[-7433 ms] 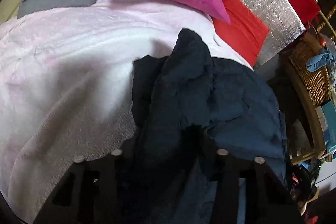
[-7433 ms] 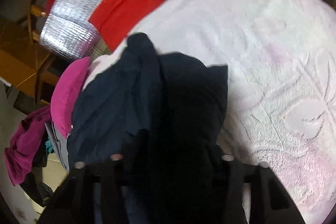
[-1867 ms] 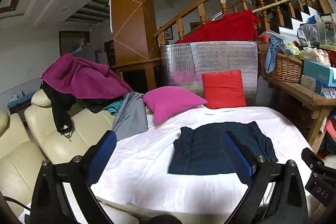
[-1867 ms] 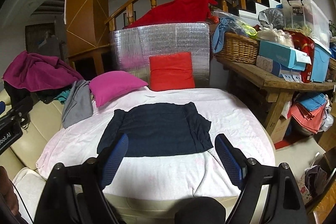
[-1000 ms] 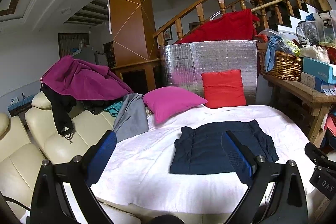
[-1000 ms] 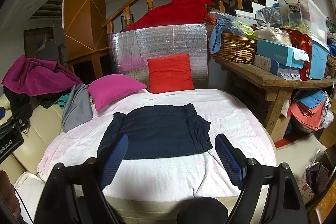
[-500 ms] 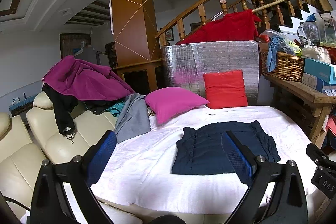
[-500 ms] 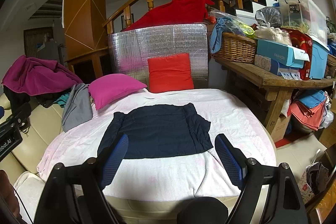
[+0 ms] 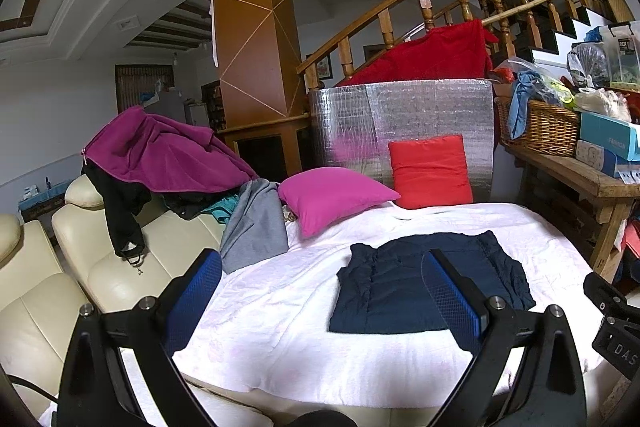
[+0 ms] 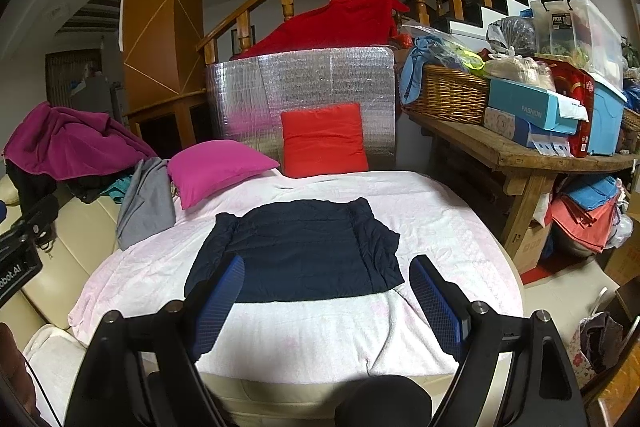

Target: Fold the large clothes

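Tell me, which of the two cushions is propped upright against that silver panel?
The red cushion stands upright against the silver panel. The magenta cushion, to its left, lies tilted on the pink-white blanket.

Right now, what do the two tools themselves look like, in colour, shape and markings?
The left tool and the right tool look alike: a black forked frame with silver bolt heads, and two flat fingers faced with blue, finely gridded pads. White lettering shows on each tool's black body as seen from the other camera, only partly readable.
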Motion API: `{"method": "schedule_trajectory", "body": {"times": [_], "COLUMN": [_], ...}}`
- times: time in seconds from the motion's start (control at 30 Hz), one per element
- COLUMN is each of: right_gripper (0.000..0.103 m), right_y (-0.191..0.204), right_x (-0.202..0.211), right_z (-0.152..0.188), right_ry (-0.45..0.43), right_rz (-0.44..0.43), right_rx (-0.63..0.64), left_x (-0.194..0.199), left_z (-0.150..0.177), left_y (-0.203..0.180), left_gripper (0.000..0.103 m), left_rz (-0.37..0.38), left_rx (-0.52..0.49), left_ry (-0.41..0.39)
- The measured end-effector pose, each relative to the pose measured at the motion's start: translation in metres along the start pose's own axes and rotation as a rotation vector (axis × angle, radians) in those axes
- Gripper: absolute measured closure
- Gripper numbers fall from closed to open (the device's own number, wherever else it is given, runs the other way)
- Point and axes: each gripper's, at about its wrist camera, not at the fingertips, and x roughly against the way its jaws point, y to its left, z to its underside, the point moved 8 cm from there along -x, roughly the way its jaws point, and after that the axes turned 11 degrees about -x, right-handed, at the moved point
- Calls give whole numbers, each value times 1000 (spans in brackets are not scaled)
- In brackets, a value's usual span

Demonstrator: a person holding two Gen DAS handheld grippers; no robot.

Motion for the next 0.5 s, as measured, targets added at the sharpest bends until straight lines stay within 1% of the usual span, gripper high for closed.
{"method": "schedule_trajectory", "body": {"times": [0.33, 0.5], "right_gripper": [16, 16], "right_y": [6, 14], "right_x": [1, 2], "right_z": [1, -4], "right_ry": [-6, -11], "right_rz": [2, -4], "right_rx": [10, 18], "left_x": [2, 1], "left_z": [2, -3], "left_y": [2, 6], "left_gripper": [3, 3], "left_rz": [-4, -18], "left_rx": [-3, -6], "left_ry": [-4, -9]}}
